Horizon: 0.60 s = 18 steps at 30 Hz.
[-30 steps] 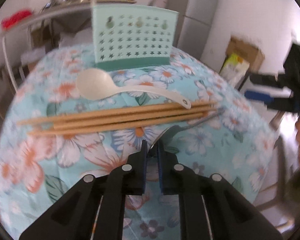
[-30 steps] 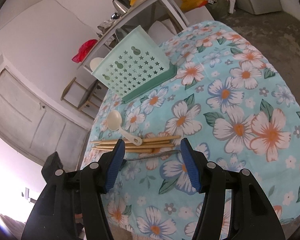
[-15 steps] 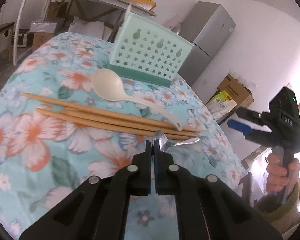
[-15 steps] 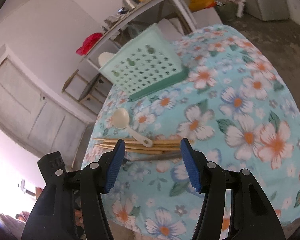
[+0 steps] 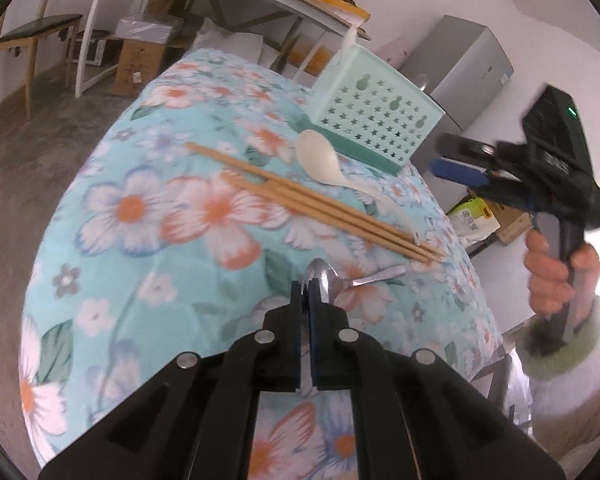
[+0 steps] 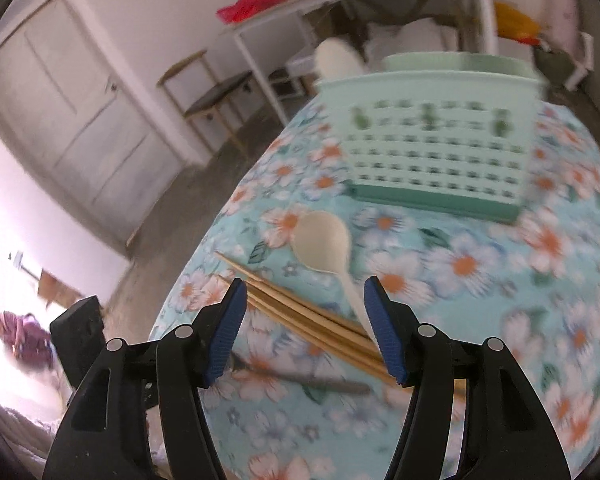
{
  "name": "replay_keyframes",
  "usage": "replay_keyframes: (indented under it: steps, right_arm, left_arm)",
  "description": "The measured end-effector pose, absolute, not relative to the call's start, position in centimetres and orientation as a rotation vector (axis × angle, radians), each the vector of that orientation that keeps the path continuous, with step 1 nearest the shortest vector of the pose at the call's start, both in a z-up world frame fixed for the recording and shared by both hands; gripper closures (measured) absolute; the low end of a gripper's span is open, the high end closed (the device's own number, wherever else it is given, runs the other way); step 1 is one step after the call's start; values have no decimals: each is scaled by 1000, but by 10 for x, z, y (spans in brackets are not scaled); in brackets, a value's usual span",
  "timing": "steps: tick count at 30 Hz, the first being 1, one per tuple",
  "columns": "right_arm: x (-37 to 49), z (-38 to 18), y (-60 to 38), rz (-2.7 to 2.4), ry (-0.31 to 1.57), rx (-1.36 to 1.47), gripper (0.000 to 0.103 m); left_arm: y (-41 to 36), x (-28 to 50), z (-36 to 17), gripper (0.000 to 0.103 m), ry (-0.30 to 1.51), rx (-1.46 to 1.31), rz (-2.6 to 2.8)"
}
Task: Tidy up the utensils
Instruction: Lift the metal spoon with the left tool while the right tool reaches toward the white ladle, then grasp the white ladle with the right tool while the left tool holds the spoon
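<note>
1. Floral blue cloth covered the surface (image 5: 148,216); shelving, boxes and a grey fridge stood behind.
2. Left hand-held gripper (image 5: 307,300) was clenched on the bowl of the metal spoon (image 5: 340,280); its jaws had closed fully over the last second, and the spoon's handle stuck out to its right, low over the cloth.
3. Right hand-held gripper (image 6: 304,320) was released and empty, its jaws having just been opening a little wider. A hand (image 5: 552,268) held it up to the left gripper's right.
4. Chopsticks (image 5: 312,208) lay just beyond the left fingertips, with the white spoon (image 5: 324,160) past them, its handle crossing the stick tips.
5. Mint perforated holder (image 5: 376,116) stood farthest ahead; a white utensil already poked out of it.
6. Right view had swung round to face chopsticks and white spoon between its jaws.
7. Judgement: metal spoon now secured, next goes into the holder; right likely targeting the chopsticks or white spoon.
</note>
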State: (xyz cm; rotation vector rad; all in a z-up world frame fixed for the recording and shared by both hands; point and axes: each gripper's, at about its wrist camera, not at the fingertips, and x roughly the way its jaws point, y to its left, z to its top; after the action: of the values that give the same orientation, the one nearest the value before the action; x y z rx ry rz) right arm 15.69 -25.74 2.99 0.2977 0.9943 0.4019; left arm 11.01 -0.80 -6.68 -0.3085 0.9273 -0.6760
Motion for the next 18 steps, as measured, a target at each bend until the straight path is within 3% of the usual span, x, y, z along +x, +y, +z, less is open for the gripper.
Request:
replay_keyframes:
  steps: [16,18]
  right_arm:
    - [245,-38,-177,301,1139,-24,44]
    - [246,-41,-177,271,1135,-40,49]
  left_arm:
    - [0,109,-71,100,920,-316,-687]
    - [0,109,-71,100,920,-319,-688]
